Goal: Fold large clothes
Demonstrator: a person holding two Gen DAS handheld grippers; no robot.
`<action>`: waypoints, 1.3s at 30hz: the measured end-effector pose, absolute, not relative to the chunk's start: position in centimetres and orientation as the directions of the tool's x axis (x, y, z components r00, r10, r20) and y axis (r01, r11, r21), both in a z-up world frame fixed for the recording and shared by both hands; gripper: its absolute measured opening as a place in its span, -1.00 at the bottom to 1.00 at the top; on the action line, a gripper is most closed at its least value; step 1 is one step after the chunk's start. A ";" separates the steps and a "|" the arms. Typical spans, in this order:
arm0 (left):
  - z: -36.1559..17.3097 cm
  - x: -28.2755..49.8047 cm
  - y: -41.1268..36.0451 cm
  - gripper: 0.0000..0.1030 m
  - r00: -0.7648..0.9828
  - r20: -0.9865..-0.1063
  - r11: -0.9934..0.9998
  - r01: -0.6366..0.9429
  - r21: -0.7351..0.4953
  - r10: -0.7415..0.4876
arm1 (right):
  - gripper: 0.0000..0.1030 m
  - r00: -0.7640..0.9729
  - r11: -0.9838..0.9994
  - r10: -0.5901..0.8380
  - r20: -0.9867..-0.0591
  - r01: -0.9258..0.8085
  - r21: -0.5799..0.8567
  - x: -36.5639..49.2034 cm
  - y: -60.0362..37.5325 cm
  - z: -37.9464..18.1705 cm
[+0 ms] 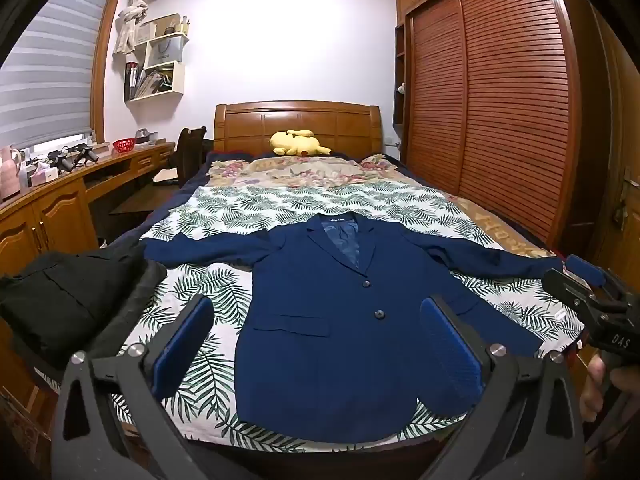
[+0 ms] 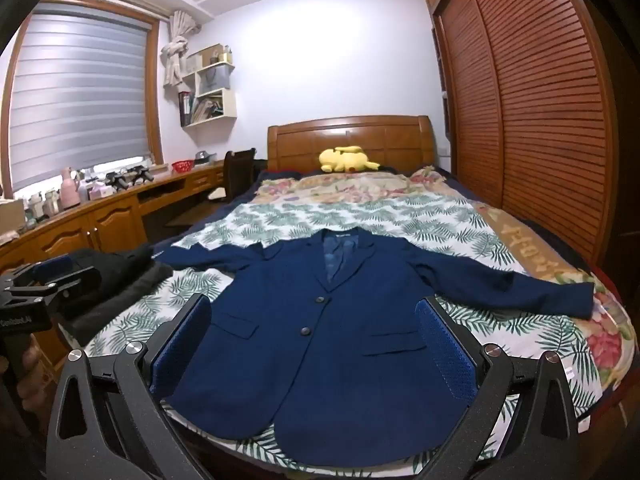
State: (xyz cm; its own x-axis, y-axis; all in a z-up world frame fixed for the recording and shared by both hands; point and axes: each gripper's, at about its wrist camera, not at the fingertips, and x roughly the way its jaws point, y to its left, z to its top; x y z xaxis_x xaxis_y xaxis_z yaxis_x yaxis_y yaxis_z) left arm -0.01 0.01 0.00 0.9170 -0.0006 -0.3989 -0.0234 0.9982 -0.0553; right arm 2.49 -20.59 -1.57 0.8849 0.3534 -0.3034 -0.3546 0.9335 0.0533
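Navy blazer (image 1: pixel 320 320) lies flat and face up on the leaf-print sheet (image 1: pixel 224 208) of the bed, buttoned, collar toward the wooden headboard (image 1: pixel 296 120) at twelve o'clock and hem at the near edge at six. Both sleeves stretch straight out, one toward nine o'clock, the other toward three.

In the left wrist view the left gripper (image 1: pixel 320 344) hangs above the hem end of the garment with its jaws spread as wide as they go and nothing between the blue pads (image 1: pixel 182 344). The blazer's body sits directly ahead at twelve o'clock, filling the gap between the fingers; the lower button and the left pocket flap lie just beyond the tips. At three o'clock the right gripper (image 1: pixel 592 292) shows near the cuff of the outstretched sleeve, and part of a hand (image 1: pixel 600 384) holding it shows at four.

In the right wrist view the right gripper (image 2: pixel 316 340) also stands fully open and empty, above the blazer's lower front, with both buttons and both pocket flaps ahead at twelve o'clock. The left gripper (image 2: pixel 44 280) appears at nine o'clock, just beside a black garment (image 2: pixel 116 280) heaped on the bed's edge. A yellow plush toy (image 2: pixel 348 159) rests against the headboard.
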 end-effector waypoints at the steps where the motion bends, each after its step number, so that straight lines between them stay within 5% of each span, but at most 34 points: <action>1: 0.0 0.0 0.0 1.00 0.916 -0.401 0.998 -0.023 -0.054 -0.001 | 1.00 0.885 0.934 0.353 -0.303 -0.354 0.054 2.6 -20.6 -1.6; 39: 0.8 -0.4 -0.8 1.00 0.919 -0.395 0.998 -0.021 -0.056 -0.003 | 1.00 0.885 0.932 0.357 -0.300 -0.357 0.055 1.6 -20.1 -0.7</action>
